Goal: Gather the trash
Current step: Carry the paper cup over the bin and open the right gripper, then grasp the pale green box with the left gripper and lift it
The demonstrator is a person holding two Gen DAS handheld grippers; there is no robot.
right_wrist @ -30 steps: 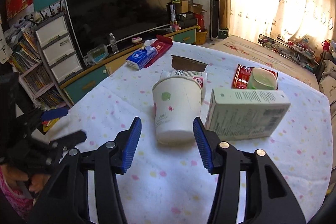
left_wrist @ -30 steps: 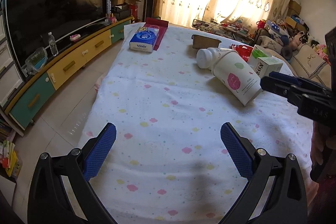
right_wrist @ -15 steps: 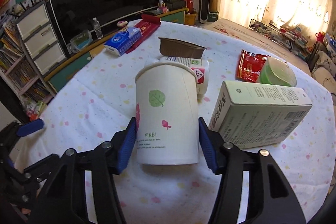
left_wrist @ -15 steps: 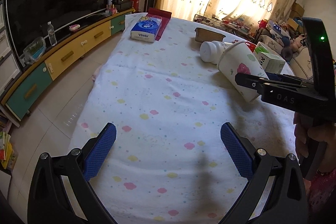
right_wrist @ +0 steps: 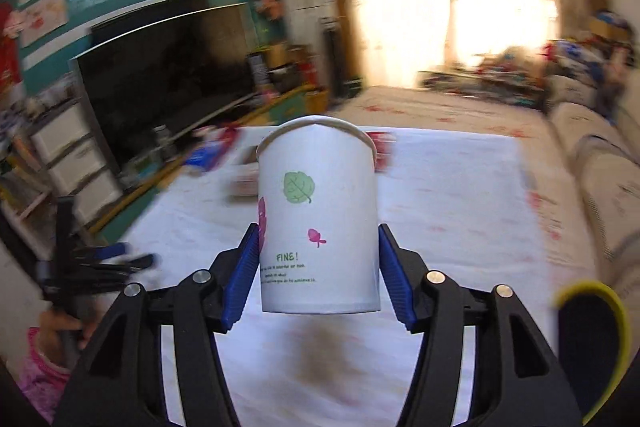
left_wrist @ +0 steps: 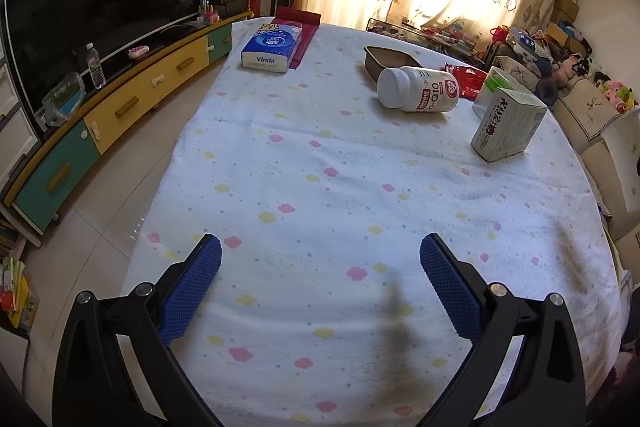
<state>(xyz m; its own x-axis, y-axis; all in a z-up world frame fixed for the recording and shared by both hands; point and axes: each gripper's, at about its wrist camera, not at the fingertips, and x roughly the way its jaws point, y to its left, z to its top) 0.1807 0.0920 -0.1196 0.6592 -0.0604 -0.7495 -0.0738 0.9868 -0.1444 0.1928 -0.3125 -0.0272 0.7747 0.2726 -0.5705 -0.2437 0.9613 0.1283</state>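
**Paper cup lifted clear of the table, right gripper**

Gone from its spot beside the bottle a second ago, the paper cup (right_wrist: 318, 223) is now sitting between my right gripper (right_wrist: 318, 267) pads, off the cloth, with the room behind it smeared by motion.

- Paper cup: it is standing upright, long axis vertical, rim at the top and base at the bottom, hanging above the table (right_wrist: 440, 187). Both blue pads are pressing on its lower wall, one each side. Printing facing my camera: a green leaf, a pink sprig, the word "FINE!" in green and two lines of small text below that I cannot read.
- Left gripper (left_wrist: 320, 279): it is hovering over the near end of the table with its jaws wide apart and nothing between them. It is also showing, blurred, at the left edge of the right wrist view, held in a hand (right_wrist: 60, 331).
- Bottle (left_wrist: 418, 89): white, lying on its side, cap end pointing toward the left of the left wrist view; its label is reading "Q10".
- Tissue pack (left_wrist: 272, 51): blue and white, marked "Vinda", lying at the far left of the table.
- Carton (left_wrist: 508, 125): white, lying at the right, dark lettering I cannot read.
- Brown tray (left_wrist: 390, 57): sitting just behind the bottle.
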